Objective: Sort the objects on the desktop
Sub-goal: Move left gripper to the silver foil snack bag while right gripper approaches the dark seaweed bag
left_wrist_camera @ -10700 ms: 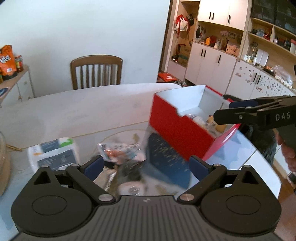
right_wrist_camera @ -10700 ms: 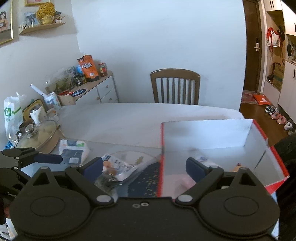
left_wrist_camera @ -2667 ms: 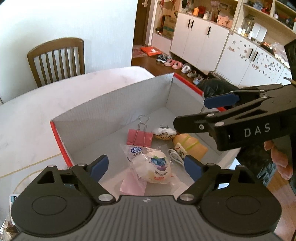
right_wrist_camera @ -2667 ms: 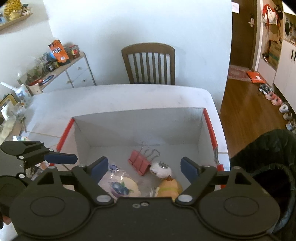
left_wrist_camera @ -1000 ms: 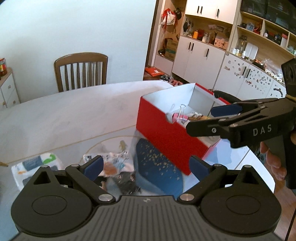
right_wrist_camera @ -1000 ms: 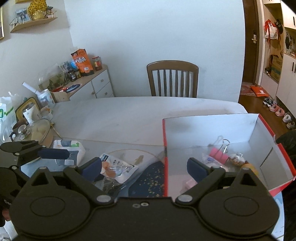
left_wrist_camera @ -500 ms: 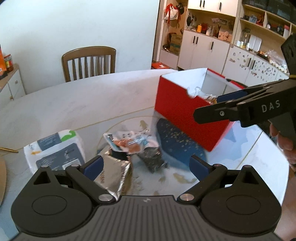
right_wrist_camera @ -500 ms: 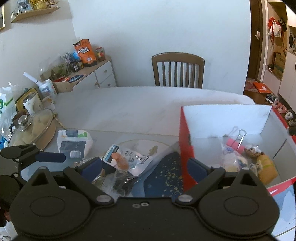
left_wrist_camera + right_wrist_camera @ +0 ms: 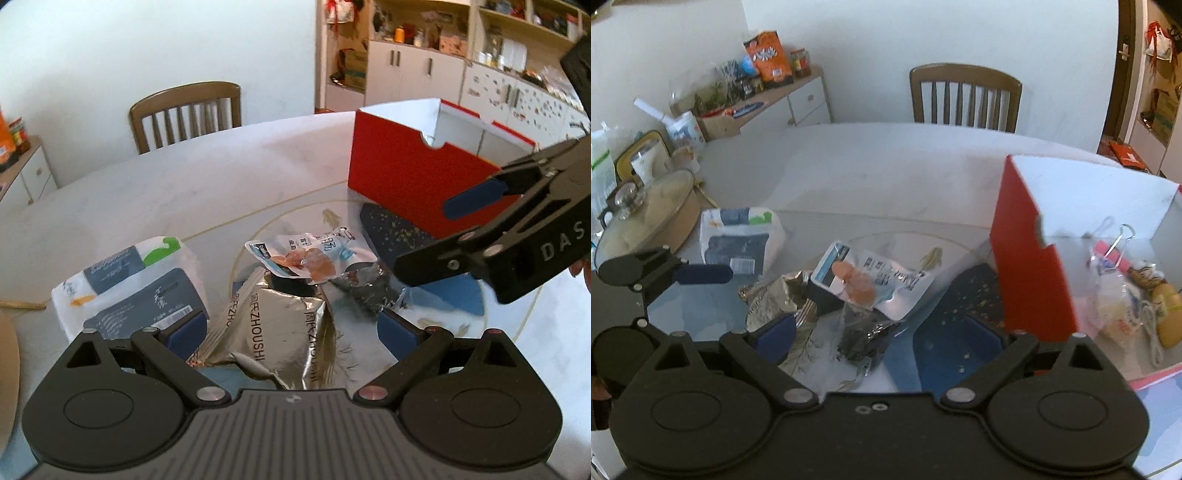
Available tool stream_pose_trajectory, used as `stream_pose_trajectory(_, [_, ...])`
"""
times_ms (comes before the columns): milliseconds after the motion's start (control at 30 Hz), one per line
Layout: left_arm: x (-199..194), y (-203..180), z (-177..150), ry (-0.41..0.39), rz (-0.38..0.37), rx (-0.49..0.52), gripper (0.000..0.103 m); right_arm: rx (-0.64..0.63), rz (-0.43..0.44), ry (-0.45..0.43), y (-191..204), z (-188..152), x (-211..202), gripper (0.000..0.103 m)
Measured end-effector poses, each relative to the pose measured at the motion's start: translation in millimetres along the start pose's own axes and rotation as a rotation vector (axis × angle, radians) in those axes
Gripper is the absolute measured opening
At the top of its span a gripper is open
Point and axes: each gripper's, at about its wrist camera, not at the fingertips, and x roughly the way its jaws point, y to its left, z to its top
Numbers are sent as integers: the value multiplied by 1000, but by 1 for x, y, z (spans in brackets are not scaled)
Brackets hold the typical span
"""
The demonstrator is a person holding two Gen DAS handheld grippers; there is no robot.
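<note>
Both claws gape wide and empty: left claw (image 9: 291, 326) over the silver pouch (image 9: 275, 325), right claw (image 9: 882, 330) above the snack packets (image 9: 871, 282) beside the red box (image 9: 1030, 266) on the tabletop (image 9: 871, 162).

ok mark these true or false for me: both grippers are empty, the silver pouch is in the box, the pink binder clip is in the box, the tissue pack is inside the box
1. Both the left gripper and right gripper are open and empty. True.
2. The silver foil pouch lies in the red box. False: it lies on the table, outside it.
3. The pink binder clip is in the box. True.
4. The tissue pack is inside the box. False: it sits on the table, apart from it.
</note>
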Motion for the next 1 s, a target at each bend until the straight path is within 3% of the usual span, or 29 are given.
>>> stream_pose_trajectory(233, [21,0,-3,34,-16,65,99,-6,-1,51,4,0,26,93])
stream_pose_trajectory(700, [37,2,-8,79,-20,70,95,-24,8,116,10,-4,58,84])
stream_pose_trajectory(900, [40,4,-5,91,-8,62,85,-24,15,123,12,-3,65,77])
stream_pose_trajectory(1000, [40,4,-5,95,12,58,75,-26,9,125,13,-2,66,73])
